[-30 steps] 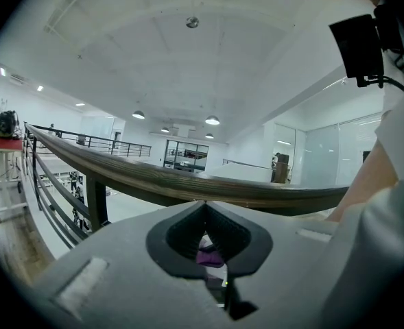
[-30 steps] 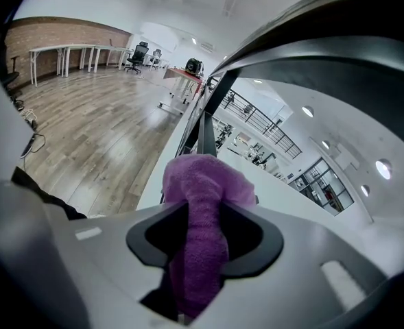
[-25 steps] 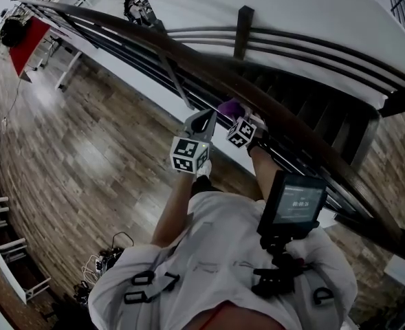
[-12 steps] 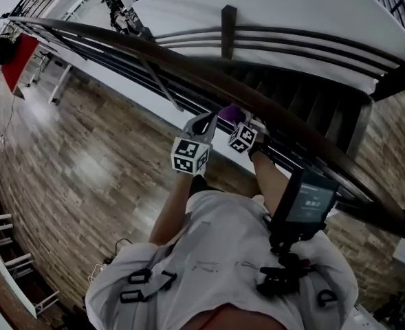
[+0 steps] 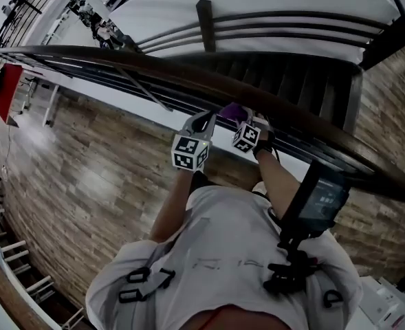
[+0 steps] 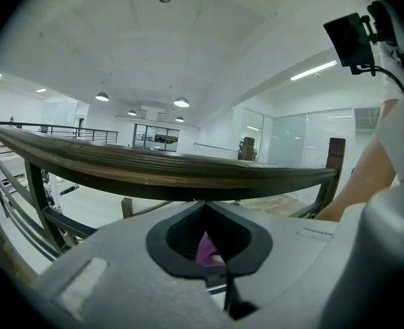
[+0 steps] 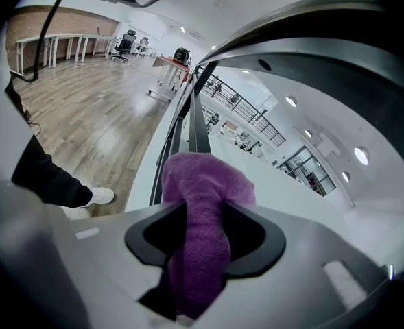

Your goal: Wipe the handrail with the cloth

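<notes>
From the upper left of the head view the dark wooden handrail (image 5: 119,58) swept down to the right edge, and we judged the wiping pass to be under way near its middle. Just left of centre, our left tool (image 5: 203,121) sat close to the rail's near side with its jaws pressed together at the tips. A scrap of purple showed through the gap behind them, and we could not tell whether it was caught there. Just to its right the purple cloth (image 5: 233,109) lay bunched against the rail, pinched in our right tool (image 5: 249,120). That tool's jaws had just been opening with the cloth between them. To do this step well, we thought, that hold should loosen no further. The cloth needed firm pressure on the crown of the rail, a long stroke along the grain and some wrap over the rounded edge, with the left tool steadying the loose end or staying clear. As for writing, the marker cube (image 5: 190,152) on the left tool bore only a black-and-white square pattern. The small screen (image 5: 320,198) at the lower right showed characters too small for us to read.
</notes>
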### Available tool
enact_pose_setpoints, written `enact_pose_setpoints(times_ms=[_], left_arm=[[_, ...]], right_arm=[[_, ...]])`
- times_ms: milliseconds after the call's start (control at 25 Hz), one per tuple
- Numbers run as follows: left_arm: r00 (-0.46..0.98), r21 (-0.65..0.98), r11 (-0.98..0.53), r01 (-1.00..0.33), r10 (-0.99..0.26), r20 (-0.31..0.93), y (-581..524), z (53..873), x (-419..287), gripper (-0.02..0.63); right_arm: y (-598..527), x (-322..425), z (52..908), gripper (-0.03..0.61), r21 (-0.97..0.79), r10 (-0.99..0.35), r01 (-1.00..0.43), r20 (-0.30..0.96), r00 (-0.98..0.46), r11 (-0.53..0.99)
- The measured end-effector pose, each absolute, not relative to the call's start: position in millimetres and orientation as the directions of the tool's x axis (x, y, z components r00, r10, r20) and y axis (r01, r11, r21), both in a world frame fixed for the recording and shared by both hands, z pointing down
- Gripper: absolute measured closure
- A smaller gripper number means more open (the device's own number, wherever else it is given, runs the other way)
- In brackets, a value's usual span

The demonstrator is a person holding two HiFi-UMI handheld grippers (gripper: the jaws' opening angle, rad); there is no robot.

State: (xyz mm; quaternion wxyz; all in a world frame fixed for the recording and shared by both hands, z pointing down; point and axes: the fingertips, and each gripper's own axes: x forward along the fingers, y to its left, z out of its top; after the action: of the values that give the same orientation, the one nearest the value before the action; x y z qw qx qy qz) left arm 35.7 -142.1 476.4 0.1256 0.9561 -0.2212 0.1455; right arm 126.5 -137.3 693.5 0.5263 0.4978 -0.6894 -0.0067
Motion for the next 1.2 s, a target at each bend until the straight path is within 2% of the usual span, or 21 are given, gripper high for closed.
enact_pose_setpoints(times_ms=[680, 1200], left_arm=[[0.914, 0.188, -0.962, -0.199, -0.112, 0.391, -78.8, 499.2, 121.4, 0.614], [0.908, 0.204, -0.979, 0.005, 0.09, 0.41, -8.9, 510.4, 178.2, 0.614]], right_arm=[[-52.4, 206.4, 691.2, 0.405, 0.573, -0.671, -0.742, 0.705, 0.23, 0.348], [12.5, 261.0, 689.5, 0.403, 0.554, -0.611, -0.793, 0.727, 0.313, 0.254]])
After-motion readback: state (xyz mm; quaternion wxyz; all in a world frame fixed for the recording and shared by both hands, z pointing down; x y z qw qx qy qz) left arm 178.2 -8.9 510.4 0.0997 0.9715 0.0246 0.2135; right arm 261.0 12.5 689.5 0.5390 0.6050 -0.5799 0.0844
